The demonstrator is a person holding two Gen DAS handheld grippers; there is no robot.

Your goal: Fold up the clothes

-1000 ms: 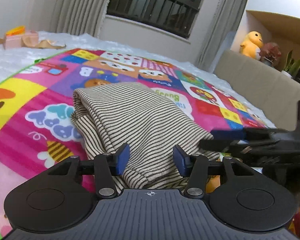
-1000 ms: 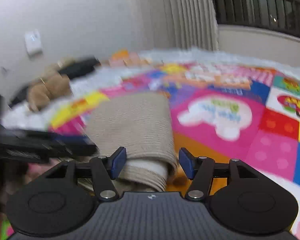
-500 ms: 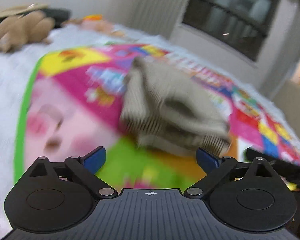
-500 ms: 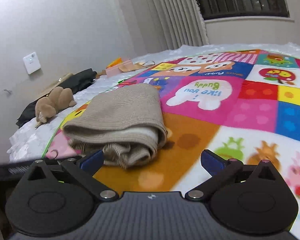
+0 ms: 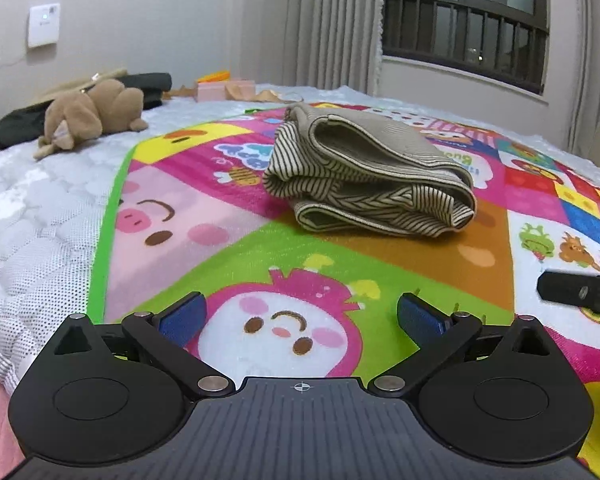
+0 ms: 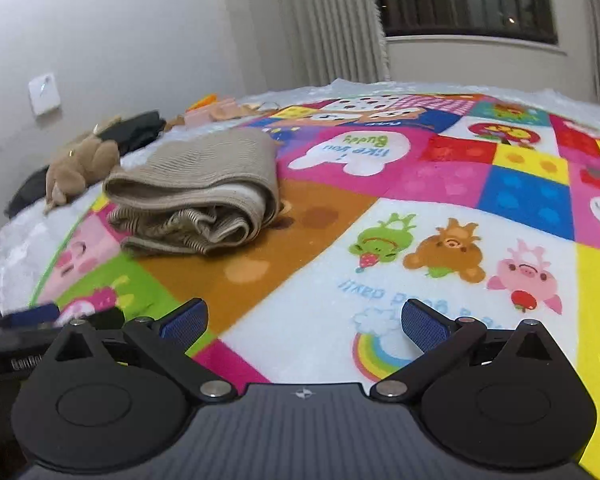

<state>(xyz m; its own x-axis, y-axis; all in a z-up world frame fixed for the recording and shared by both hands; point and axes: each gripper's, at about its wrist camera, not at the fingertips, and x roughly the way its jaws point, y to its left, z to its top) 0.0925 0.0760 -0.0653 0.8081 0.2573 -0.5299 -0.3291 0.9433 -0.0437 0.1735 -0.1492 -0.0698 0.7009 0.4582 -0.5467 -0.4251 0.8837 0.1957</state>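
Note:
A folded beige garment with thin dark stripes (image 5: pixel 364 176) lies on the colourful cartoon play mat (image 5: pixel 300 264), also seen as a rolled bundle (image 6: pixel 196 196) at the left in the right wrist view. My left gripper (image 5: pixel 300 318) stands wide open over the mat, well short of the garment, with nothing between its blue pads. My right gripper (image 6: pixel 305 320) is likewise wide open and empty, to the right of the garment and back from it. The tip of the right gripper shows at the right edge of the left wrist view.
A brown plush toy (image 5: pixel 88 116) and dark clothing (image 5: pixel 148 84) lie on the white quilted bedspread (image 5: pixel 32 216) to the left. Pink and orange items (image 5: pixel 224 86) sit at the far edge. Curtains and a barred window (image 5: pixel 464 28) stand behind the bed.
Both grippers let go of the folded garment, opened wide and drew back from it. The left view swung round to the garment's open end. The garment now rests alone on the mat.

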